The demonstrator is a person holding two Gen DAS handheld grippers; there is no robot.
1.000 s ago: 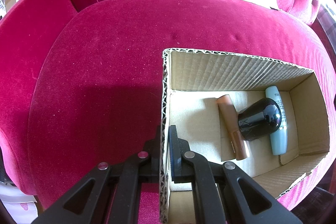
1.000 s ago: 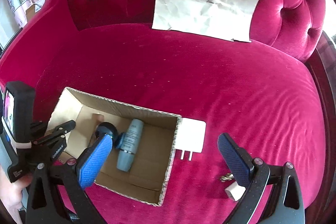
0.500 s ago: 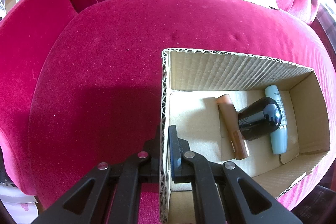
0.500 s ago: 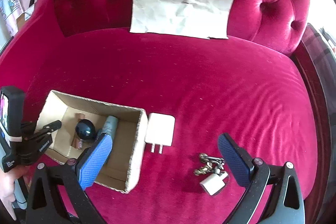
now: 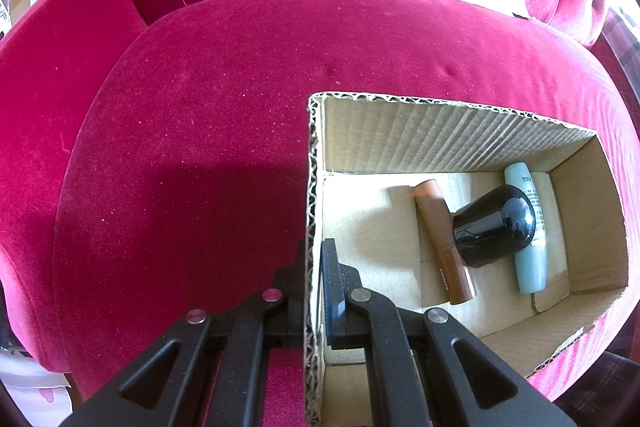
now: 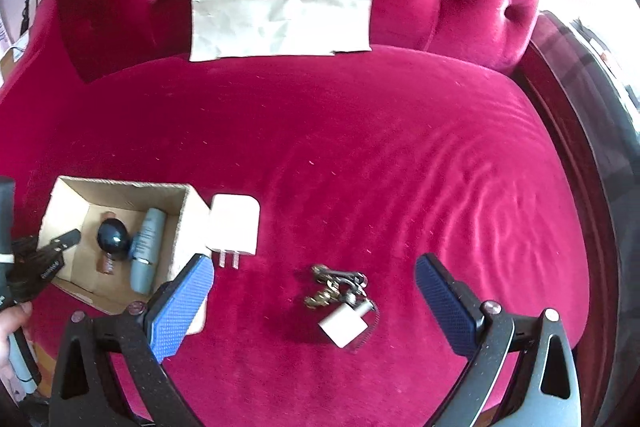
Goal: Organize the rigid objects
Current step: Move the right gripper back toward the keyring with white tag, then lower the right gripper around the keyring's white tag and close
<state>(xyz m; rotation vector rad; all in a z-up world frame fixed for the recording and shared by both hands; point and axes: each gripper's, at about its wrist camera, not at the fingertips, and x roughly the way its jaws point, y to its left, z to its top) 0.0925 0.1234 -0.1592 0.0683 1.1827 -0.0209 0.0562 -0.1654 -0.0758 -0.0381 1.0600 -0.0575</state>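
Little can be read. On the brown tube [image 5: 444,245], lying in the box ahead and to the right of the left gripper [image 5: 314,259], a short line of lettering is printed, too small to decipher. Fine print on the pale blue bottle [image 5: 530,259] is likewise illegible.

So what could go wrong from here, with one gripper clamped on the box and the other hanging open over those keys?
The key bunch is a loose tangle with a white tag; the right gripper, jaws wide open, might pinch only one part and leave the rest dangling.

The velvet seat is soft, so the keys could sink away from the jaws.

The left gripper clamps only one thin wall of the cardboard box; a tug could bend it or tip the bottles inside.
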